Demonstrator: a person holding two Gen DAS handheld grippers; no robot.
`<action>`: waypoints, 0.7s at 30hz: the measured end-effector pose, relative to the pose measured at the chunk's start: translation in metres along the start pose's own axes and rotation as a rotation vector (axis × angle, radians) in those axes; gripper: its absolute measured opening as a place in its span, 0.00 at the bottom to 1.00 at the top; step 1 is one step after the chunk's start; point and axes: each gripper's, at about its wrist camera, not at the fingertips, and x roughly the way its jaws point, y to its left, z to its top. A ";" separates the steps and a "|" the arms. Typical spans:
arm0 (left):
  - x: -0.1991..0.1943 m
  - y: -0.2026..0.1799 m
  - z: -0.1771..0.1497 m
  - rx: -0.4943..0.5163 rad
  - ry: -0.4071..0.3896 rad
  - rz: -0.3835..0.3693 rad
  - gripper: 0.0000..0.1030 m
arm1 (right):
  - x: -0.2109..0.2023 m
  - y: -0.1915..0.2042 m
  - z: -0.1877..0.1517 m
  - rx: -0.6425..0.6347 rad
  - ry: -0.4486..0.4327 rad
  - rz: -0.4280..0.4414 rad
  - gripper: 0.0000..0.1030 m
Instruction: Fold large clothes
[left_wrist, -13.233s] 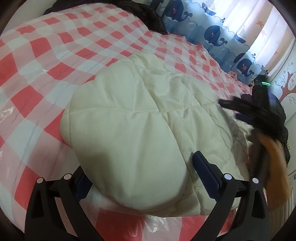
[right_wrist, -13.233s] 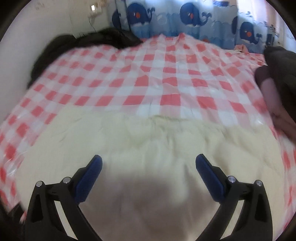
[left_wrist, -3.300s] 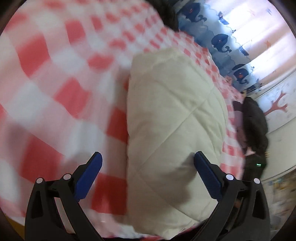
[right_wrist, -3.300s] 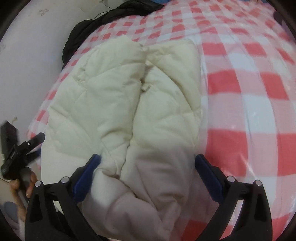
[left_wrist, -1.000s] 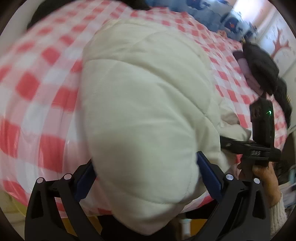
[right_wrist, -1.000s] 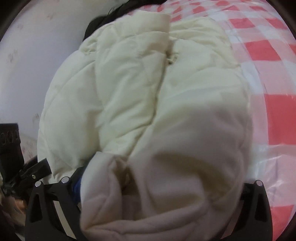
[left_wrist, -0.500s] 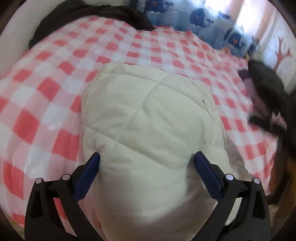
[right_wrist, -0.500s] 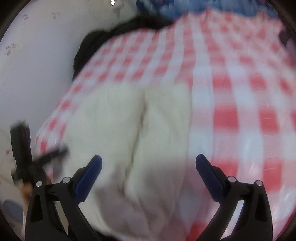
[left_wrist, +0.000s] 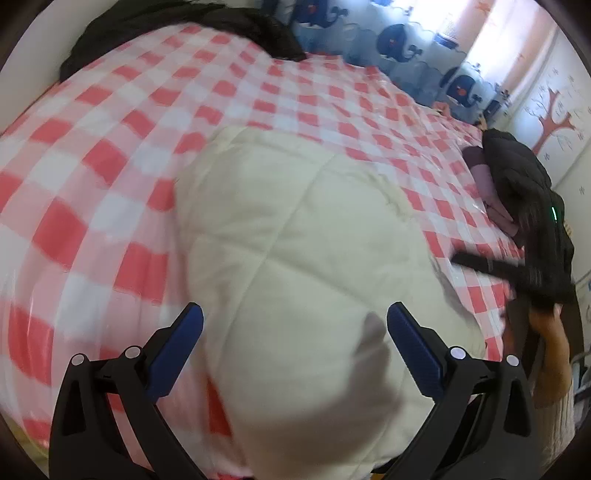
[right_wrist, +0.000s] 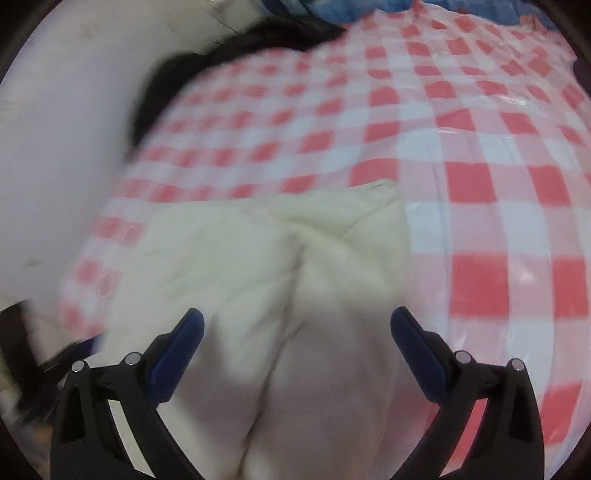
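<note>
The bed (left_wrist: 147, 122), covered in a red-and-white checked sheet under clear plastic, fills both views. The cream quilted jacket (left_wrist: 295, 258) lies folded into a thick bundle at the near edge of the bed, directly ahead of you. A dark garment pile (left_wrist: 517, 177) sits well apart at the right side. Expect the jacket to be light, soft and springy; its padding will likely push folds back open, and it may slide on the plastic. Take hold at a stitched seam or an outer hem, not on a puffed panel. The left gripper (left_wrist: 295, 325) and the right gripper (right_wrist: 297, 326) each have their 2 jaws spread wide and hold nothing.
</note>
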 end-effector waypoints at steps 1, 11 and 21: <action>0.001 0.002 -0.003 -0.004 0.009 0.003 0.93 | -0.007 0.000 -0.012 -0.017 0.023 0.018 0.95; -0.022 -0.019 -0.031 0.078 0.006 0.180 0.93 | 0.001 -0.010 -0.070 0.002 0.128 -0.038 0.95; -0.046 -0.070 -0.056 0.232 -0.044 0.333 0.93 | -0.026 0.014 -0.099 -0.100 0.007 -0.169 0.95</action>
